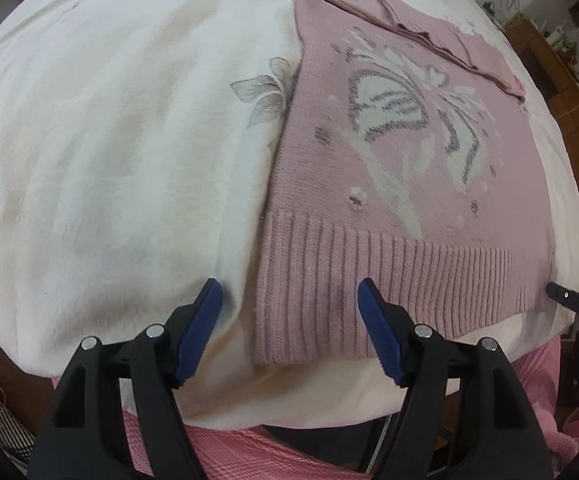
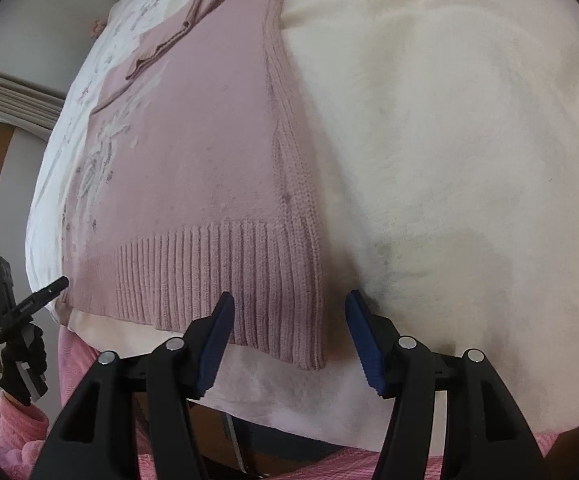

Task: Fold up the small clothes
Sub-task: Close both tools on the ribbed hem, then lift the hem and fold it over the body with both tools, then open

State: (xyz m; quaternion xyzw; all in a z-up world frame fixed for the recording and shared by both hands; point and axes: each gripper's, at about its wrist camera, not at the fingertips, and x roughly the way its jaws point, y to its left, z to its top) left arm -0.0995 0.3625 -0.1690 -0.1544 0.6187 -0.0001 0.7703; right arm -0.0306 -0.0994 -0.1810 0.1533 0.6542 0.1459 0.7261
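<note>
On the white blanket (image 1: 109, 140) your pink sweater (image 1: 401, 168) lies flat; left tongs (image 1: 289, 300) and right tongs (image 2: 289, 312) gape wide at its ribbed hem (image 2: 225, 276), gripping nothing.

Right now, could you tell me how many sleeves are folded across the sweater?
1 visible: a pink sleeve lies diagonally across the sweater's upper part; another may be hidden underneath.

Soft even daylight, sharp centre, strong fisheye bending at edges.
</note>
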